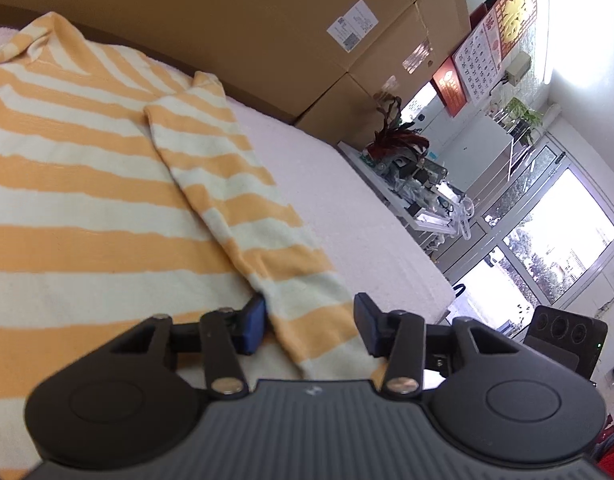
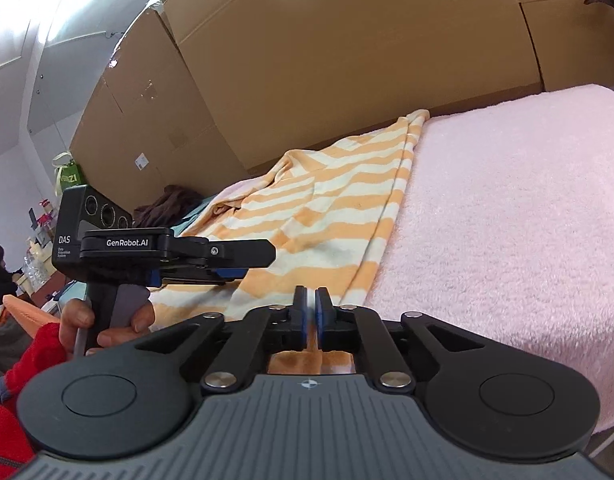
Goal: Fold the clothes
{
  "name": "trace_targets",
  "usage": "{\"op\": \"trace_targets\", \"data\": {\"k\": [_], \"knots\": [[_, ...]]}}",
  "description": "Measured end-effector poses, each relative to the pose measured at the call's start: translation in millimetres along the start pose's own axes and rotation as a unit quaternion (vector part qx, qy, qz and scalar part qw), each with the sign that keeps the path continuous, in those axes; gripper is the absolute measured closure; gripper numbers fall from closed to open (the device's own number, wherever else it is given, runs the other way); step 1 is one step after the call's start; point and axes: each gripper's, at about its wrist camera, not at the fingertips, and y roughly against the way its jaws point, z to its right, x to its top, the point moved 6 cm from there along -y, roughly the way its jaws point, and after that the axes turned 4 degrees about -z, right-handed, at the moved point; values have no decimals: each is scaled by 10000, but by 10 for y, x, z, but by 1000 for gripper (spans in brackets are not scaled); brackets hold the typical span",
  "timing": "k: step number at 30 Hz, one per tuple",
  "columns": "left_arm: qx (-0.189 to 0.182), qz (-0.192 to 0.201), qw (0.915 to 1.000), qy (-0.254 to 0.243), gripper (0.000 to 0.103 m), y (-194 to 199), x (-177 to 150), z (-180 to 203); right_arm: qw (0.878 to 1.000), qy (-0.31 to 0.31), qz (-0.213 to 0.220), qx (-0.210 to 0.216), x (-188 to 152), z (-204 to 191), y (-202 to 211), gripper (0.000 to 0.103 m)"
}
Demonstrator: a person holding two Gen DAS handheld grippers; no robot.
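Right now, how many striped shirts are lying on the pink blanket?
1. A single orange-and-white striped shirt lies spread on the pink blanket, along the side by the cardboard boxes, one sleeve folded alongside the body. Other clothes may lie out of view.

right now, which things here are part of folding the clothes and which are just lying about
In the job: striped shirt, its sleeve, pink blanket, left gripper, right gripper.

Lying about: cardboard boxes, calendar, potted plant, dark garment.
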Motion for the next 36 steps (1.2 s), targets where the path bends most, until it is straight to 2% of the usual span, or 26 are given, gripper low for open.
{"op": "trace_targets", "data": {"k": [4, 9, 12, 14, 17, 20, 22, 23, 25, 27, 29, 33, 36], "knots": [[-75, -91, 9999, -39, 43, 82, -59, 74, 9999, 74, -3, 76, -64, -12, 47, 85], [-141, -74, 9998, -136, 43, 128, -210, 165, 9997, 189, -125, 110, -154, -29, 60, 84], [-86, -58, 9997, -212, 45, 126, -208, 192, 9997, 179, -120, 98, -195, -36, 58, 86], [-16, -41, 9997, -246, 58, 121, -193, 184, 9995, 314, -105, 9, -203, -52, 54, 92], [-65, -59, 9996, -264, 67, 124, -188, 219, 9994, 343, 6, -7, -188, -65, 108, 94], [-118, -21, 9992, -385, 67, 137, -207, 262, 9996, 267, 104, 55, -181, -55, 170, 94], [-20, -70, 9997, -253, 68, 82, -227, 183, 9998, 191, 24, 49, -223, -27, 129, 94], [-16, -62, 9999, -129, 76, 67, -227, 138, 9999, 134, -35, 41, -251, -10, 96, 93], [-60, -37, 10000, -10, 76, 86, -212, 109, 9999, 22, -155, 25, -307, 25, 29, 93], [-70, -18, 9999, -126, 76, 128, -199, 148, 9999, -15, -137, 45, -327, 17, 30, 93], [-163, 6, 9997, -159, 75, 141, -201, 159, 10000, 46, -39, 50, -316, 2, 82, 93], [-100, -69, 9999, -18, 76, 89, -224, 85, 9997, -107, 214, 77, -282, 41, 161, 94], [55, -76, 9999, -88, 70, 152, -187, 74, 9999, -32, -147, 63, -348, 37, 80, 91]]}}
